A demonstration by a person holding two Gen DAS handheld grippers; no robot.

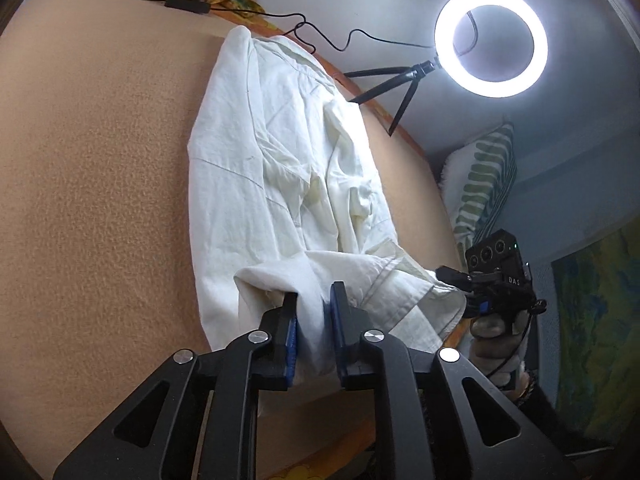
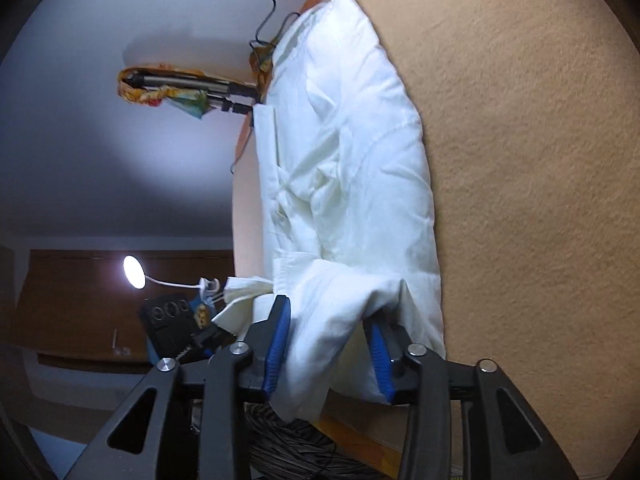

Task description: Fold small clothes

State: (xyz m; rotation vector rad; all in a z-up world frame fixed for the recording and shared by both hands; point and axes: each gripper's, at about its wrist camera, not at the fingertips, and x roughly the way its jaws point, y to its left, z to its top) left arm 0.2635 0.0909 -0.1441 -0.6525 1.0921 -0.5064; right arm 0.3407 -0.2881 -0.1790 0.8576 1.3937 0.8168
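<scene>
Though partly folded, rumpled white shirt (image 1: 280, 168).

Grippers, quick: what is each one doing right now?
Left gripper: closed on the white garment.
Right gripper: fabric lies between its fingers, but the gap is wide; grip cannot be told.

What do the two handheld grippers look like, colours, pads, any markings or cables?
Both are matte black. The left gripper and right gripper each have two fingers lined with blue pads, angular linkage arms with triangular cut-outs, and round silver pivot pins. Seen from the left wrist camera, the right unit's black camera block reads "DAS", with a thin black cable trailing below.
</scene>
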